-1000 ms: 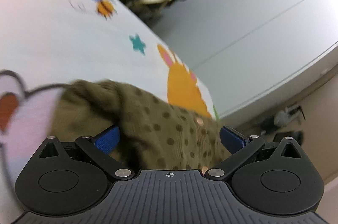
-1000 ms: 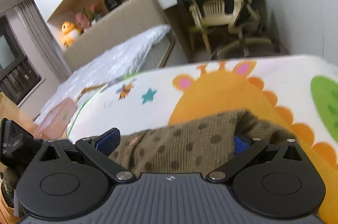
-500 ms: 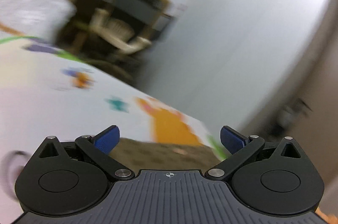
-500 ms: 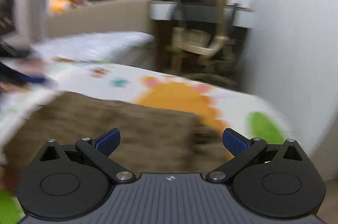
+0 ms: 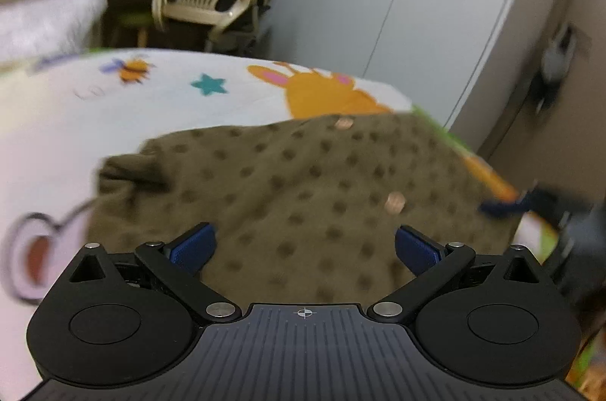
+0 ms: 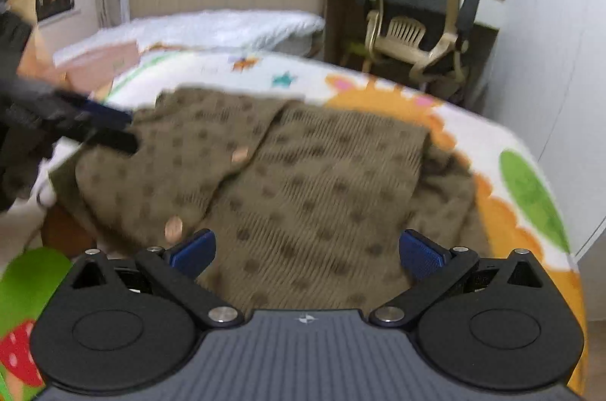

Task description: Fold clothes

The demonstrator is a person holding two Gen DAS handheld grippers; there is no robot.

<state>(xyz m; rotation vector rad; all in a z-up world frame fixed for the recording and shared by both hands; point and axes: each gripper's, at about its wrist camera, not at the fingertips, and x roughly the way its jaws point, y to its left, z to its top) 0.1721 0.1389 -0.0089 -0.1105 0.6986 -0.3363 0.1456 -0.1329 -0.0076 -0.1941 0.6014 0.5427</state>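
Observation:
An olive-brown knit cardigan with dark dots and copper buttons [image 5: 303, 189] [image 6: 303, 181] lies spread on a cartoon-print play mat [image 5: 151, 98] [image 6: 530, 181]. My left gripper [image 5: 301, 245] hovers over its near part, open, nothing between the blue pads. My right gripper [image 6: 306, 249] is also open above the garment's near edge. One front panel overlaps the ribbed part in the right wrist view. Each gripper shows blurred in the other's view, the right gripper [image 5: 530, 202] at the cardigan's right edge and the left gripper [image 6: 75, 124] at its left edge.
A beige office chair [image 6: 416, 30] with a small plastic chair under it stands beyond the mat. A bed with white bedding [image 6: 212, 28] lies at the back left. White wardrobe doors [image 5: 416, 3] run along the right.
Both grippers have let go of the cardigan and drawn back from it. The garment now lies spread flat on the mat instead of bunched between the pads.

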